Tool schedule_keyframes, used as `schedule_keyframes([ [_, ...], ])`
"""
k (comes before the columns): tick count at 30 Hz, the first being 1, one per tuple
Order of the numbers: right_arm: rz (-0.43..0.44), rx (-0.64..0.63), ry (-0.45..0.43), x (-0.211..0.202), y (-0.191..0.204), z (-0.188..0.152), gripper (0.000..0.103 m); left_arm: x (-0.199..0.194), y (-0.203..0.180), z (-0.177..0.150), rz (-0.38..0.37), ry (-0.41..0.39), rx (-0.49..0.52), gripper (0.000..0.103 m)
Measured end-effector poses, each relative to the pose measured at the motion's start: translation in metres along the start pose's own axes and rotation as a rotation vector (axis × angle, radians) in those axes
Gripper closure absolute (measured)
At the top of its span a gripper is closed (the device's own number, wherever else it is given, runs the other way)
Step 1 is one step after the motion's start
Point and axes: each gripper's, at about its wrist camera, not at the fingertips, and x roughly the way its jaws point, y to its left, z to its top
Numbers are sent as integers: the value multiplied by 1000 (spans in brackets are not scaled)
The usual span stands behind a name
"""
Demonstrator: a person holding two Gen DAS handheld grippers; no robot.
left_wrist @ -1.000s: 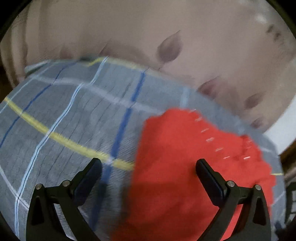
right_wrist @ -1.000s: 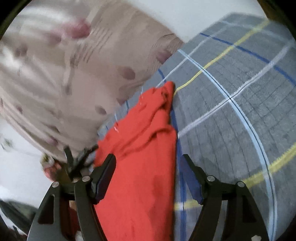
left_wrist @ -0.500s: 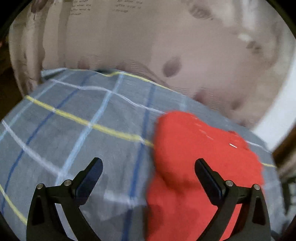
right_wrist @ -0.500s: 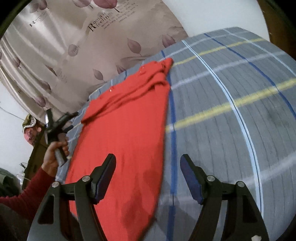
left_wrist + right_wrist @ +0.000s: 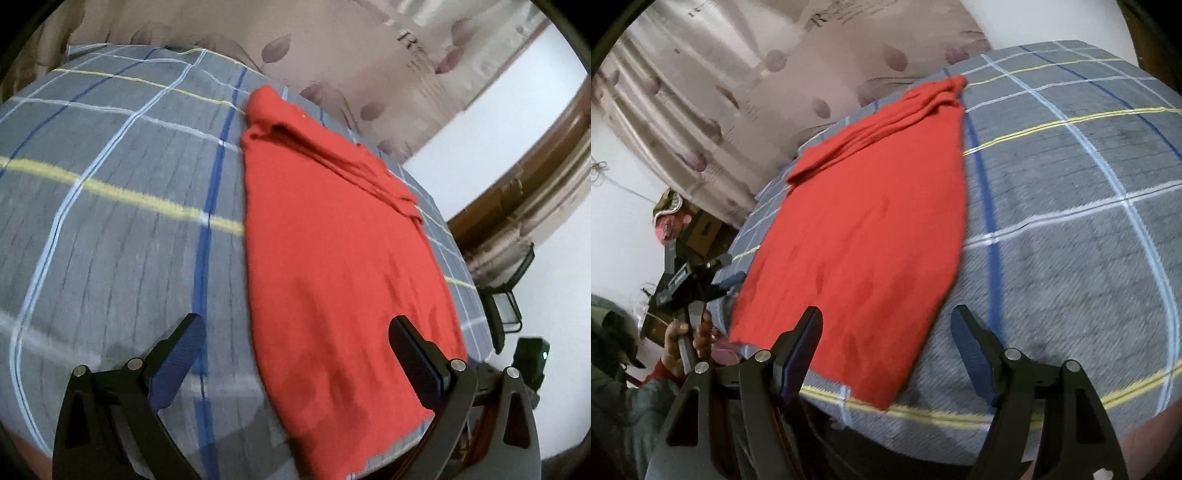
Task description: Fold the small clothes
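Item 1: red garment (image 5: pixel 332 251). I see it lying flat on the plaid bedspread (image 5: pixel 110 206), running from the upper centre of the left wrist frame down to the lower right. Its far end is bunched into several folds. Darker blotches show on the near part. In the right wrist frame it fills the centre, with its near corner at the lower middle.

Item 2: left gripper (image 5: pixel 295 347). I read its jaws as spread wide and empty, held above the near end of the garment; the right finger sits over red cloth, the left over the grey plaid.

Item 3: right gripper (image 5: pixel 886 339). Jaws likewise released, nothing between them, with the garment's near corner showing in the gap.

Item 4: plaid bedspread, grey with blue, white and yellow lines, covering the whole surface.

Item 5: curtain (image 5: pixel 738 74), beige with leaf print, across the upper part of both frames.

Item 6: the left gripper again, seen at the left edge of the right wrist frame, gripped by a hand (image 5: pixel 679 339).
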Motion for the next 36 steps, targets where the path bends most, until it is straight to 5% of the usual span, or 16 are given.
schedule_keyframes([
  [7,90,36,-42,3,3,-11,35,-16,-11,-38,-56,-10,19,4],
  [9,138,58,-22,10,2,-13,50,-21,-10,-48,-94,-35,-12,4],
  [17,195,121,-61,13,-12,-20,64,-25,-1,-53,-203,-64,-94,4],
  [36,217,115,-48,23,-9,-10,66,6,-67,-60,52,6,219,5],
])
